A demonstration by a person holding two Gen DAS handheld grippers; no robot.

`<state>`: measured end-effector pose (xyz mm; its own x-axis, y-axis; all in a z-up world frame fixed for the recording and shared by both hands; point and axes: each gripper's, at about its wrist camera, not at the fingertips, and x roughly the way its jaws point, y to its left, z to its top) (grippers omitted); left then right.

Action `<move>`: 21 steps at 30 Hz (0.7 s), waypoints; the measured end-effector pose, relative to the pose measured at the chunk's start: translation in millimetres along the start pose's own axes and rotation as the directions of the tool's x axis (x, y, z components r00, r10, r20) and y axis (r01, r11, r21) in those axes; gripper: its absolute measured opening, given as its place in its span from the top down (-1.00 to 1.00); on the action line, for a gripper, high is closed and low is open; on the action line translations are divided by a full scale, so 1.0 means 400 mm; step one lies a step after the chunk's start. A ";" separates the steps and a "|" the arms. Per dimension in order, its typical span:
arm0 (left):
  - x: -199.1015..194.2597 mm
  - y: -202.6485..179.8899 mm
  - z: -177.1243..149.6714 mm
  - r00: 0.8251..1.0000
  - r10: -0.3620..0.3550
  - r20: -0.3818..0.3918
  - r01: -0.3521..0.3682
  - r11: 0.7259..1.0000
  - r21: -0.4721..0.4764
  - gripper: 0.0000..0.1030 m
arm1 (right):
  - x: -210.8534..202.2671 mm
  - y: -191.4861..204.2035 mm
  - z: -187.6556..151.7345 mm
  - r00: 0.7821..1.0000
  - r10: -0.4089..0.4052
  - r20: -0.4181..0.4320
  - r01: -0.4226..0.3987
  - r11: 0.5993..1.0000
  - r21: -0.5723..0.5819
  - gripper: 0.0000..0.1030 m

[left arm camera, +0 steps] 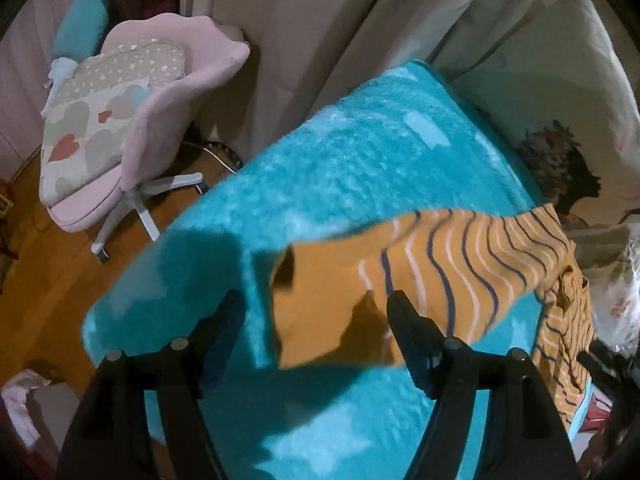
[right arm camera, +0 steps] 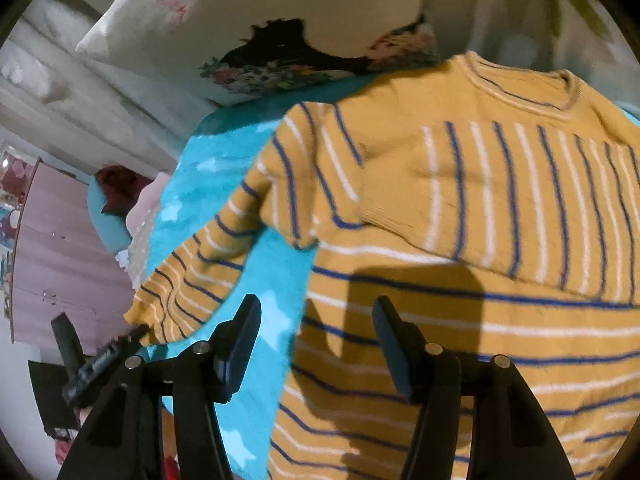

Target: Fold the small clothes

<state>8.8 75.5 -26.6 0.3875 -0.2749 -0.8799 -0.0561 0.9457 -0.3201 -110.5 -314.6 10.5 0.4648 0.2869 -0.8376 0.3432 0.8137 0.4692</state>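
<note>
Overhead, both jaws spread, striped sweater on turquoise blanket

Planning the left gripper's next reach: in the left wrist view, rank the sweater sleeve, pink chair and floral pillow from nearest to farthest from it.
From the left gripper:
1. Sweater sleeve, right at the fingertips.
2. Floral pillow, upper right, past the blue blanket.
3. Pink chair, upper left, on the floor beyond the bed edge.
</note>
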 end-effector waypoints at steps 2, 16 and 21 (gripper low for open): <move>-0.002 -0.014 0.014 1.000 -0.007 0.002 0.007 1.000 0.025 0.27 | -0.013 -0.019 -0.010 1.000 -0.022 0.009 0.022 1.000 0.012 -0.22; -0.223 -0.138 0.242 0.978 0.050 0.202 -0.059 0.997 0.041 0.84 | -0.186 -0.229 -0.049 0.986 -0.061 0.156 0.033 0.983 0.179 -0.22; -0.301 -0.393 0.149 0.978 -0.062 0.200 0.024 0.982 0.186 0.84 | -0.265 -0.344 -0.068 0.979 -0.027 0.201 -0.019 0.975 0.222 -0.22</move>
<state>25.8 -29.9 150.4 0.5661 -0.2925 -0.7707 0.1251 0.9546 -0.2704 -229.1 -443.4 26.9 0.6102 0.1575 -0.7764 0.5068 0.6757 0.5354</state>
